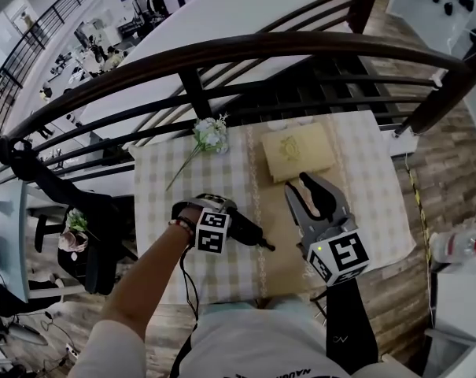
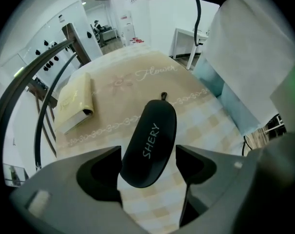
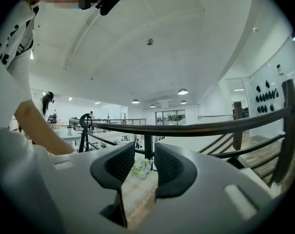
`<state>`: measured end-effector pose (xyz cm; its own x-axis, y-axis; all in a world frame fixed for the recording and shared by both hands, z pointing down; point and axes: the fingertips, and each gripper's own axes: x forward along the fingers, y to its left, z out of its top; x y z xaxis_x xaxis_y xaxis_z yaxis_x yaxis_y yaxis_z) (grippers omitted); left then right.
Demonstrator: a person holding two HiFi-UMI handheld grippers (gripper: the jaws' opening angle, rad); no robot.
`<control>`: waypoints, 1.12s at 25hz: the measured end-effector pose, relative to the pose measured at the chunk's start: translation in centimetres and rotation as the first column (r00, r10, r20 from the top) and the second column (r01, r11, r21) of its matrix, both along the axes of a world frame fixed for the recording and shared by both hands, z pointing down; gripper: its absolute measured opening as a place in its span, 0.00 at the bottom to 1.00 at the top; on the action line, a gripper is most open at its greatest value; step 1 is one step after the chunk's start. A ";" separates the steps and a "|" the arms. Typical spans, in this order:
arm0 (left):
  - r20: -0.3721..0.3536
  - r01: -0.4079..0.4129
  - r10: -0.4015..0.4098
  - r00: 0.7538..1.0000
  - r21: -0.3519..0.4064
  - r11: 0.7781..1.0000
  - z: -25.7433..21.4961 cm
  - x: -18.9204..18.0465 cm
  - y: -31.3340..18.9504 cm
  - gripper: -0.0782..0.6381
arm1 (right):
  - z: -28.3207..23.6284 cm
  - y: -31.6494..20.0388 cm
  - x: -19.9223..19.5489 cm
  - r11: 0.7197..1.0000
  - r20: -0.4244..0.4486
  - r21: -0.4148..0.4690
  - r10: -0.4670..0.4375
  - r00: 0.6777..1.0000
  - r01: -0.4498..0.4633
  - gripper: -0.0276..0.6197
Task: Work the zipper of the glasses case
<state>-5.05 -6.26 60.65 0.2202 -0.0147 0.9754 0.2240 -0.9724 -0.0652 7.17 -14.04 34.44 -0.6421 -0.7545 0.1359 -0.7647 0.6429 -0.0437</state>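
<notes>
The black glasses case (image 2: 149,140), printed SHERY, lies on the beige runner, and its zipper pull (image 2: 163,95) is at the far end. My left gripper (image 2: 148,149) points steeply down over it with its jaws open on either side of the case's near end; a gap shows on the right side. In the head view the case (image 1: 255,239) juts out to the right from under the left gripper (image 1: 236,228). My right gripper (image 1: 298,186) hangs above the table to the right, open and empty. It points almost level at the railing (image 3: 186,128).
A pale yellow book (image 1: 298,152) lies at the back of the checked table (image 1: 379,179), with a sprig of white flowers (image 1: 210,135) to its left. A dark curved railing (image 1: 222,53) runs just beyond the table. A chair with dark clothing (image 1: 88,219) stands at the left.
</notes>
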 end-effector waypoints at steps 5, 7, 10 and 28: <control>0.020 -0.018 0.018 1.000 -0.001 1.000 1.5 0.3 -0.1 0.61 | 0.7 -0.1 0.5 1.000 -0.003 -0.013 0.012 1.000 -0.012 0.28; 0.017 -0.015 0.015 1.000 0.011 1.000 1.7 0.5 -0.5 0.61 | 0.8 -0.1 0.6 1.000 -0.007 -0.013 0.015 1.000 -0.015 0.27; 0.030 -0.030 0.029 0.999 0.021 0.999 2.3 0.6 -0.6 0.61 | 0.9 0.0 0.7 1.000 -0.012 -0.014 0.019 1.000 -0.019 0.27; 0.054 0.368 -0.371 0.927 0.055 0.928 0.8 0.2 1.3 0.57 | 0.4 0.8 -0.5 1.000 0.008 -0.014 -0.002 1.000 0.002 0.27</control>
<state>-4.83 -5.01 61.45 0.1299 -0.1256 0.9835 -0.1461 -0.9836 -0.1063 6.72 -13.25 34.81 -0.6449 -0.7511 0.1415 -0.7628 0.6439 -0.0584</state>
